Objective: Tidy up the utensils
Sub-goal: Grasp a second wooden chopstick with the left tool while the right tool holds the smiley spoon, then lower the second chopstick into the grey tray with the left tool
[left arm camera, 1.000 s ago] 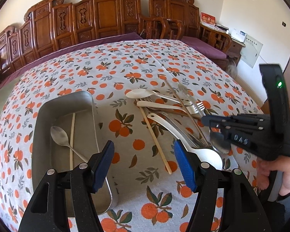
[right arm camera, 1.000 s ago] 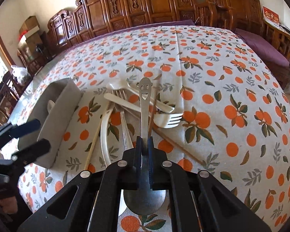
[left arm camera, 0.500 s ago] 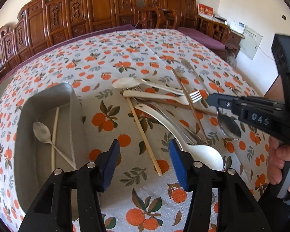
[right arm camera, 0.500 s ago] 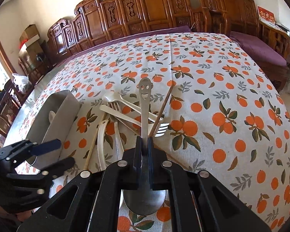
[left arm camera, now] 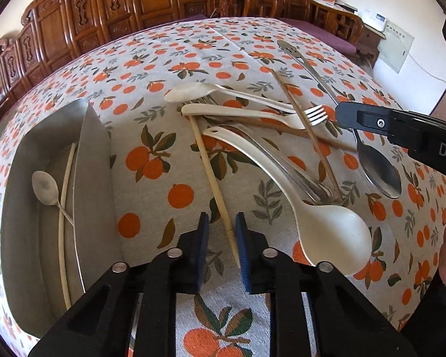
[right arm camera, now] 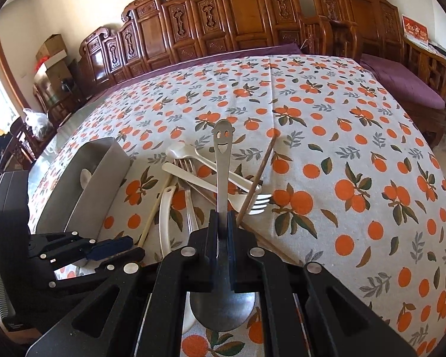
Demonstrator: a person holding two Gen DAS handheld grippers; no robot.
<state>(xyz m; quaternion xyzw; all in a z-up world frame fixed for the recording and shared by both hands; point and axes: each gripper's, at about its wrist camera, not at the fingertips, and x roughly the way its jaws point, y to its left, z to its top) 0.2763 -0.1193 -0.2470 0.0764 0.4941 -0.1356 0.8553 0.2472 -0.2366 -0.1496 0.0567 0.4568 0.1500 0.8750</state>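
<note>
Light, stiff, slick pale chopstick (left arm camera: 211,178) is straddled near its tip by left gripper (left arm camera: 221,220), jaws just closing w/ gap remaining; steel spoon (right arm camera: 222,148) is pinched mid-handle by right gripper (right arm camera: 222,214).

Left tongs (left arm camera: 221,232) angled down, jaws just closing – pale chopstick (left arm camera: 214,178) between blue pads; right tongs (right arm camera: 223,223) clamped on spoon handle (right arm camera: 223,160).

Table under orange-print tablecloth (left arm camera: 175,59), metal tray (left arm camera: 92,160) at left, heap of pale spoons, forks and chopsticks (left arm camera: 252,136) beside it
</note>
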